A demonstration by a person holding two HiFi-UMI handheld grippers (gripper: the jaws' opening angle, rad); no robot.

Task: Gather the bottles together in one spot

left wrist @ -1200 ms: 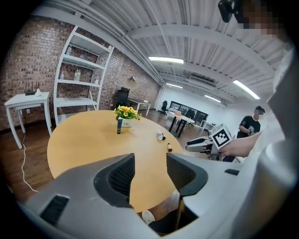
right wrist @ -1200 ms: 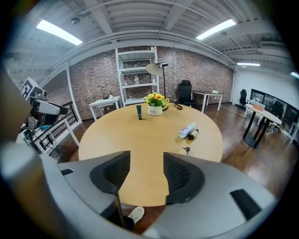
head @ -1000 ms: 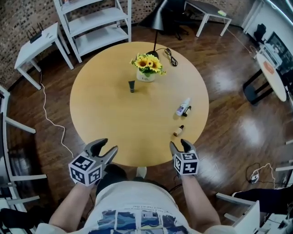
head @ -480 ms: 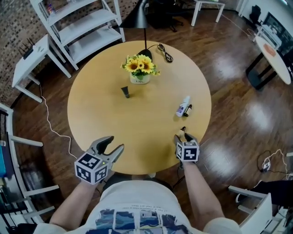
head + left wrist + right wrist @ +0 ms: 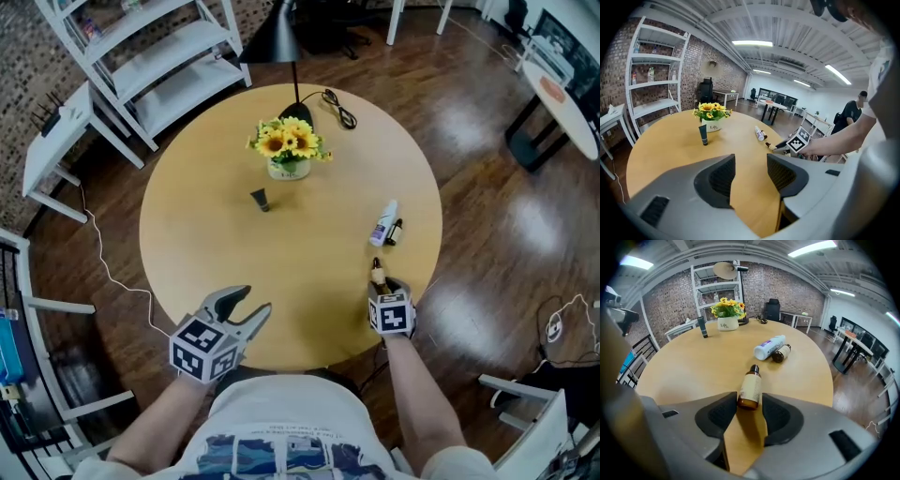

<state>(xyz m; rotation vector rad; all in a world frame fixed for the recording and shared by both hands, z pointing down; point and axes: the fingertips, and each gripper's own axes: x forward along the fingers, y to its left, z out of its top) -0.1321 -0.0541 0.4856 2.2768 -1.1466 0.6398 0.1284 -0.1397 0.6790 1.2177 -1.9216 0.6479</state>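
The right claw (image 5: 380, 281) has dropped down and pushed out since a second ago, and its jaws have just been closing. They now pinch the base of the amber bottle (image 5: 378, 273), which lies on its side on the round wooden surface (image 5: 206, 253), well away from the sunflower pot (image 5: 289, 152), towards the person and to the right. In the right gripper view the bottle (image 5: 750, 389) points its dark cap away from the claw (image 5: 749, 405).

The left claw (image 5: 251, 302) has slid in over the near rim, well short of the pot, with its jaws still wide apart and nothing between them (image 5: 750, 165).

The white bottle (image 5: 384, 223) and the small brown bottle (image 5: 396, 232) lie touching, to the right of the pot and nearer the person. The dark tube (image 5: 260, 199) stands upright just in front of the pot.

On to the writing. The pot reads "Life" (image 5: 723, 325). The amber bottle's cream label and the white bottle's purple one are too small to read.
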